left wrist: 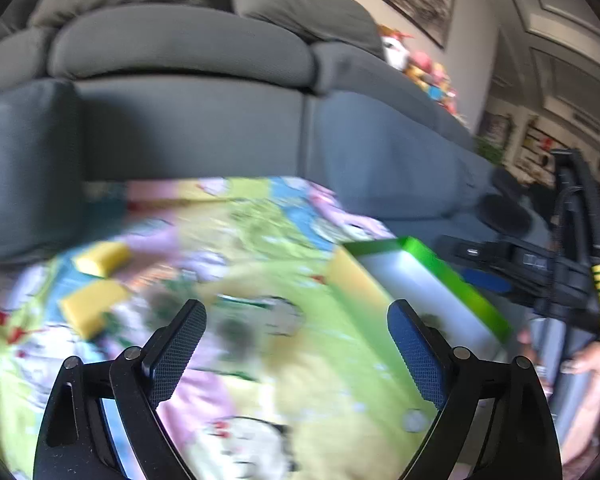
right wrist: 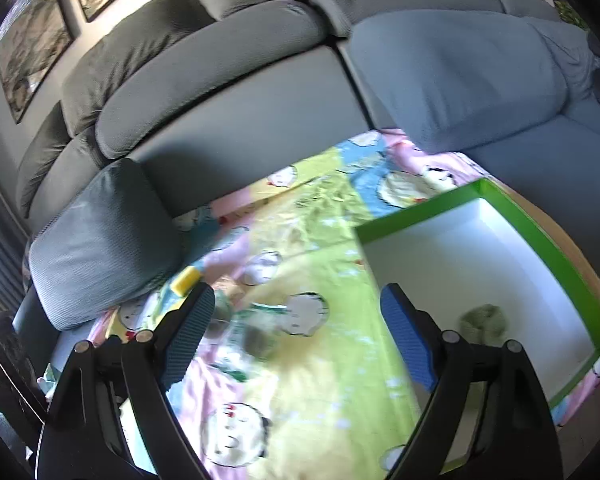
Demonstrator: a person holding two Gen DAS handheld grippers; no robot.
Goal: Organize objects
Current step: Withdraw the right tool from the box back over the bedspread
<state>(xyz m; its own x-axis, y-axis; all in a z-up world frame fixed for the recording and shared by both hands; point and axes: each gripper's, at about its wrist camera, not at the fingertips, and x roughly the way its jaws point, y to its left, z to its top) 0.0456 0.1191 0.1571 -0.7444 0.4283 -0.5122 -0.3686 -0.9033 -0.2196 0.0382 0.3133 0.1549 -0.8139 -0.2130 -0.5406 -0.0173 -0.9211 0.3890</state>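
A colourful cartoon-print cloth point(left wrist: 308, 380) point(right wrist: 320, 380) covers the surface in front of a grey sofa. On it stands a white box with a green rim point(left wrist: 472, 292) point(right wrist: 420, 216); a grey-green fuzzy lump point(right wrist: 482, 322) lies inside. Two yellow sponges point(left wrist: 102, 258) point(left wrist: 92, 310) lie at the left; one yellow sponge point(right wrist: 185, 280) shows in the right wrist view. Blurred dark fuzzy lumps point(left wrist: 236, 332) point(right wrist: 258, 342) sit on the cloth ahead of both grippers. My left gripper point(left wrist: 296, 320) and right gripper point(right wrist: 298, 312) hover open above the cloth, holding nothing.
The grey sofa point(left wrist: 188, 128) point(right wrist: 260, 100) runs along the back and right. A loose grey cushion point(right wrist: 100, 248) lies at the cloth's left edge. A black rig with a yellow label point(left wrist: 572, 280) and a hand point(left wrist: 592, 360) are at the right. Toys point(left wrist: 432, 76) are piled far back.
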